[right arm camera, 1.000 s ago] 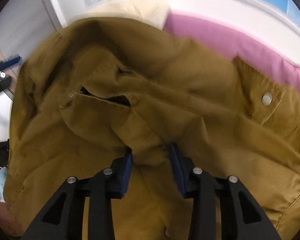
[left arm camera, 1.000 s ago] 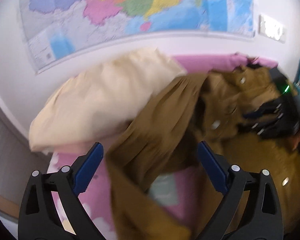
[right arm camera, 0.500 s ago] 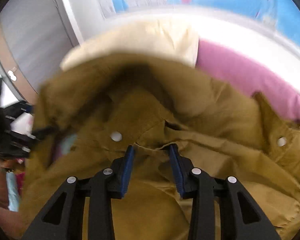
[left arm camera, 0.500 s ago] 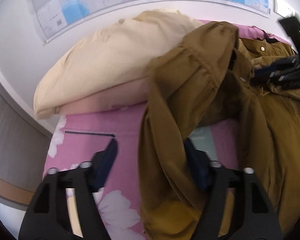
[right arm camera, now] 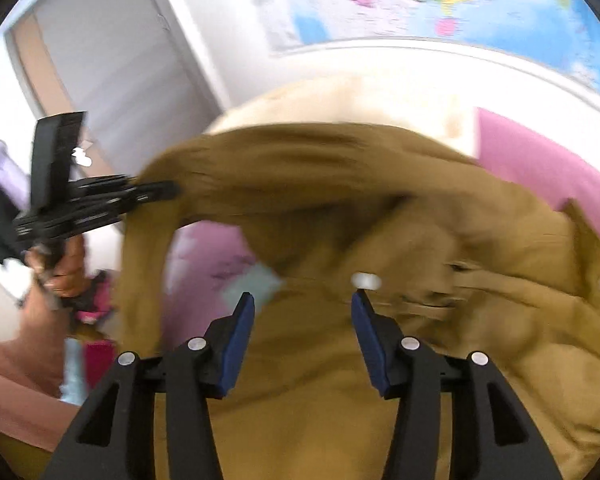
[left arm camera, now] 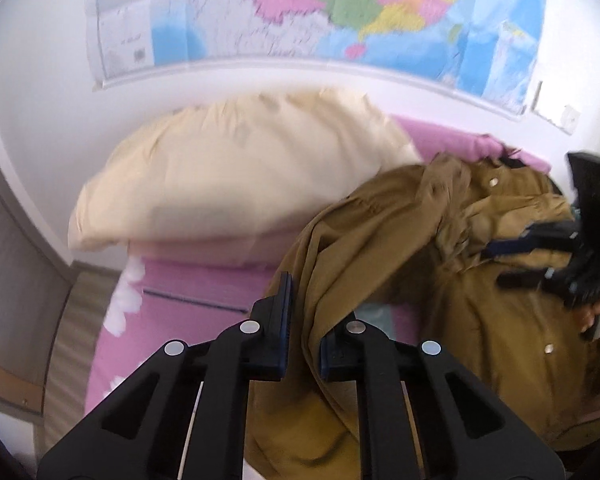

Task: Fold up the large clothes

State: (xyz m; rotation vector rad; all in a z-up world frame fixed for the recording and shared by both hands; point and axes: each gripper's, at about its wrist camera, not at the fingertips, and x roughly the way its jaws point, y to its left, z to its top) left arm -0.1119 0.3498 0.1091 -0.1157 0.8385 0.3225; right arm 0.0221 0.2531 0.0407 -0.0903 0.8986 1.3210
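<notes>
Left tool (left arm camera: 303,336): its two blue pads are pressed nearly together, and a fold of the brown jacket (left arm camera: 384,248) is pinched between them and lifted up.
Right tool (right arm camera: 303,338): wide open, holding nothing — it hangs just over the jacket's middle, near a white snap button (right arm camera: 366,281).
Jacket: it lies in a heap on the pink bed sheet (left arm camera: 188,288), with one part raised like a tent by the left tool.
How to do this step well: I think the lifted part should be carried across slowly and laid flat, so it does not bunch. The right tool could press down or grab the other edge to keep the heap from sliding.
Pillow (left arm camera: 236,172): cream and puffy, behind the jacket, against the wall.
Wall map (left arm camera: 340,12): lots of colours, far back — too blurry to read any words. No brand shows on the jacket.
</notes>
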